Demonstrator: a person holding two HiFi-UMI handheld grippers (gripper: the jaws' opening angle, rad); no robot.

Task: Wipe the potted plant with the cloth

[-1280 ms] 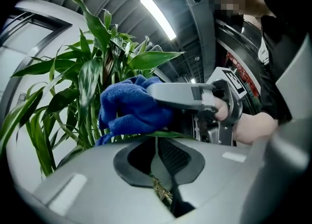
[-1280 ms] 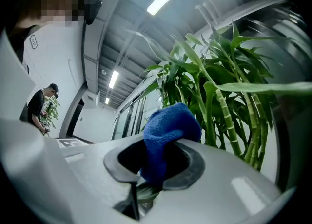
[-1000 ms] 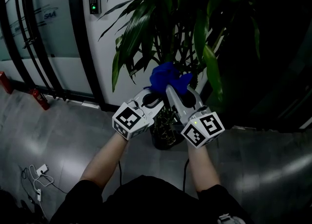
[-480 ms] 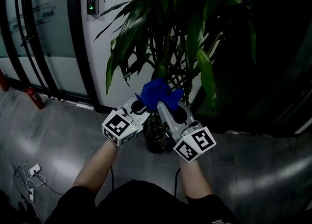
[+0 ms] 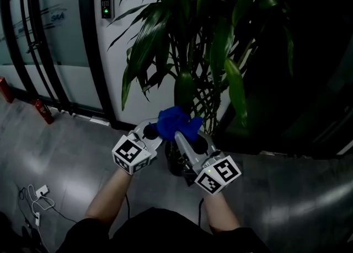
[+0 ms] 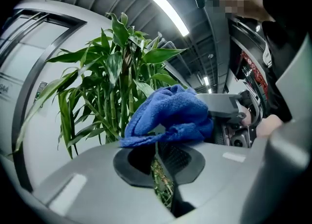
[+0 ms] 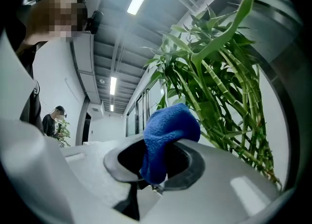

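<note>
One tall potted plant [image 5: 148, 34] stands by the wall, and low before its stalks the left gripper [image 5: 156, 128] and right gripper [image 5: 179, 135] meet tip to tip, each pair of jaws closed on the bunched blue cloth [image 5: 173, 120].

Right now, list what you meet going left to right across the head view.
Red fire extinguisher → wall keypad → left tongs' marker cube → blue cloth → right tongs' marker cube.
</note>
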